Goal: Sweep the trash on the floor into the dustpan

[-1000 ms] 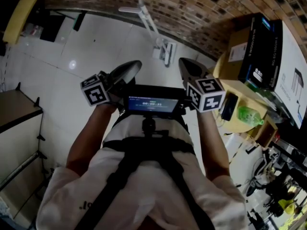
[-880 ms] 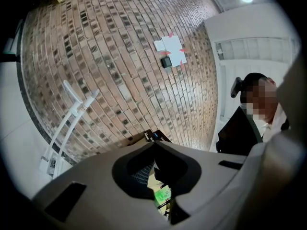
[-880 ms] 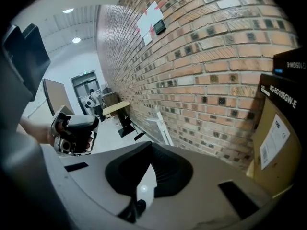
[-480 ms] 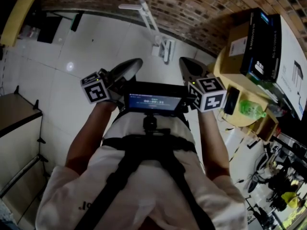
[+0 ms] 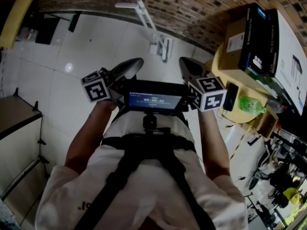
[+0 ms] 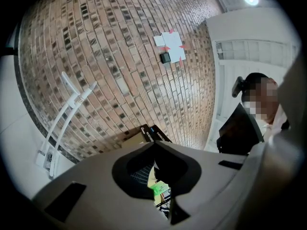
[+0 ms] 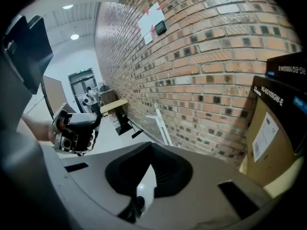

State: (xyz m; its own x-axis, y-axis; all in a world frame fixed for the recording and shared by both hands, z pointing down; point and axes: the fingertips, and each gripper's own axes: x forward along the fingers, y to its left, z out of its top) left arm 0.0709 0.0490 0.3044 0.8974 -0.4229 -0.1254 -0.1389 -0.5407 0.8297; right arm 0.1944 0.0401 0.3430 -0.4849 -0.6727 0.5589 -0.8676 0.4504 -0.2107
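Left claw [image 5: 135,63] and right claw [image 5: 186,63], both closed on nothing, face the dustpan [image 5: 160,47] standing across the floor [image 5: 96,47] against the wall [image 5: 201,13] dead ahead, handle [image 5: 144,16] slanting up-left, neither claw clearly nearer.

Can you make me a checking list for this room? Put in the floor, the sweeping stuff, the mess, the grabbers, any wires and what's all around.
Surface: white tiled floor, shiny; no trash seen on it.
Job's things: white long-handled tool leaning on the brick wall, probably the dustpan set; untouched.
Clutter: yellow round table holding a cardboard box, a black box and a green bottle.
Grippers: left gripper and right gripper both have their fingers shut, with nothing between them.
Cables: nothing seen.
Surroundings: the brick wall runs along the floor's far edge; another person stands nearby.
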